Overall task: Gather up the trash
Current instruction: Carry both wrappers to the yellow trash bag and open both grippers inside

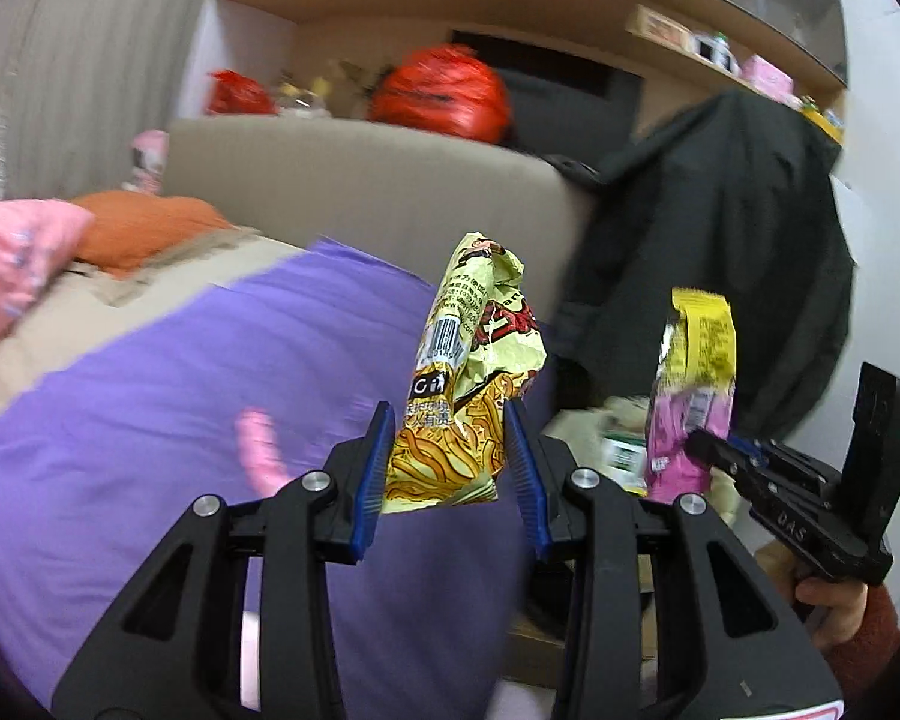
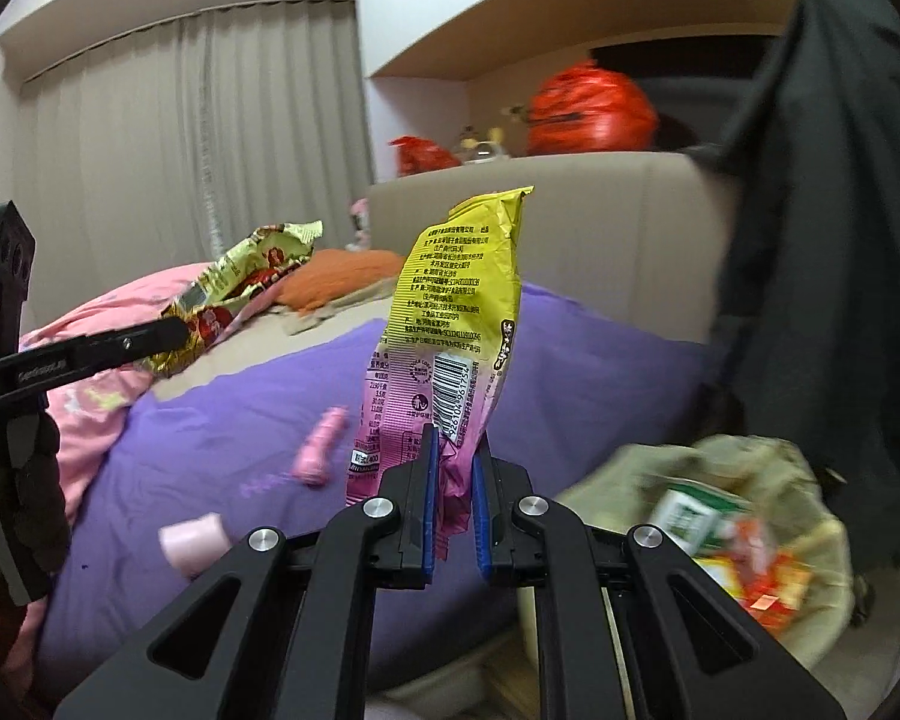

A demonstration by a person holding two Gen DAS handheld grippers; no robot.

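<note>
My left gripper (image 1: 450, 456) is shut on a yellow noodle wrapper (image 1: 468, 372) and holds it upright above the purple bedspread (image 1: 150, 420). The same wrapper shows in the right wrist view (image 2: 240, 288), held by the left gripper (image 2: 174, 330). My right gripper (image 2: 455, 480) is shut on a yellow and pink snack wrapper (image 2: 450, 336), also upright. It shows in the left wrist view (image 1: 690, 384) with the right gripper (image 1: 708, 444) below it. A trash bag (image 2: 750, 516) with wrappers inside sits low at the right, beside the bed.
A pink tube (image 2: 321, 450) and a pink cup (image 2: 195, 540) lie on the bedspread. A pink quilt (image 1: 12, 276) and orange pillow (image 1: 144, 228) lie by the beige headboard (image 1: 360, 192). A dark coat (image 1: 720, 252) hangs at right. Red bags (image 1: 444, 90) sit on the shelf behind.
</note>
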